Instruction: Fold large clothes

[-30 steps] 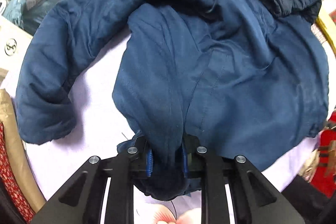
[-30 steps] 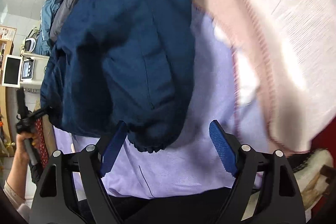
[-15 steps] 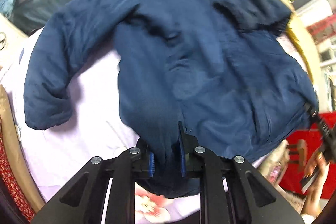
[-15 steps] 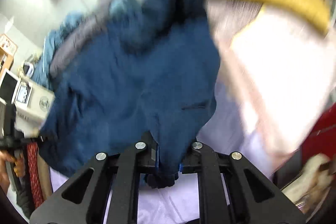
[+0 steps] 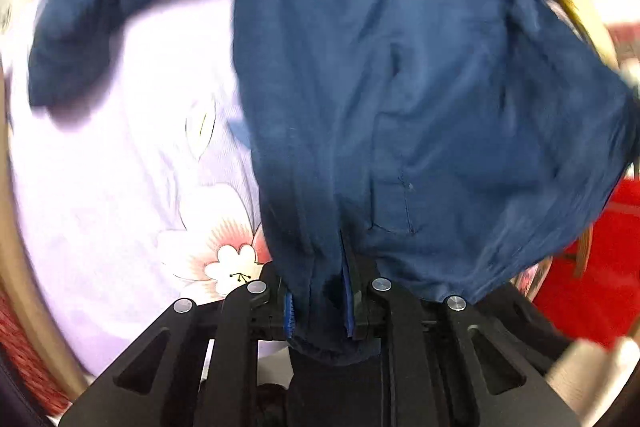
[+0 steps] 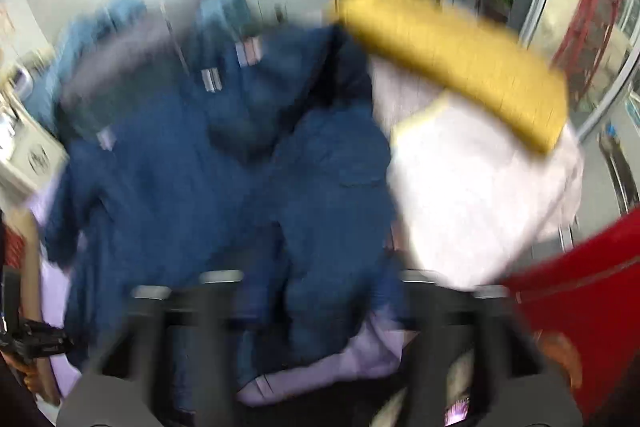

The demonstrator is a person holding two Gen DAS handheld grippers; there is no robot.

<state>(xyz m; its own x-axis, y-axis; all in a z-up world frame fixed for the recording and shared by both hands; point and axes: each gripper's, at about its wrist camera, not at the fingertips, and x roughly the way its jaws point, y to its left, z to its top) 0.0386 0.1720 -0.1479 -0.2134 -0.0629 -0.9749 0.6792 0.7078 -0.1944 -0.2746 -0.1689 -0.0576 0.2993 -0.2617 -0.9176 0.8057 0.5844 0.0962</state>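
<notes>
A large navy blue jacket hangs lifted over a lilac bedsheet with a flower print. My left gripper is shut on the jacket's bottom hem, cloth bunched between its blue pads. One sleeve trails at the upper left. In the right wrist view the picture is badly blurred; the jacket fills the left and middle, and my right gripper seems closed on its hem, with cloth draped between the fingers.
A yellow bolster and a pale pink blanket lie to the right of the jacket. A red cover is at the right edge. Light blue and grey clothes are piled behind. A wooden bed edge runs along the left.
My right gripper went from open to shut on the jacket's hem. Both grippers have lifted and pulled the jacket up off the sheet; the flower print is now uncovered.
</notes>
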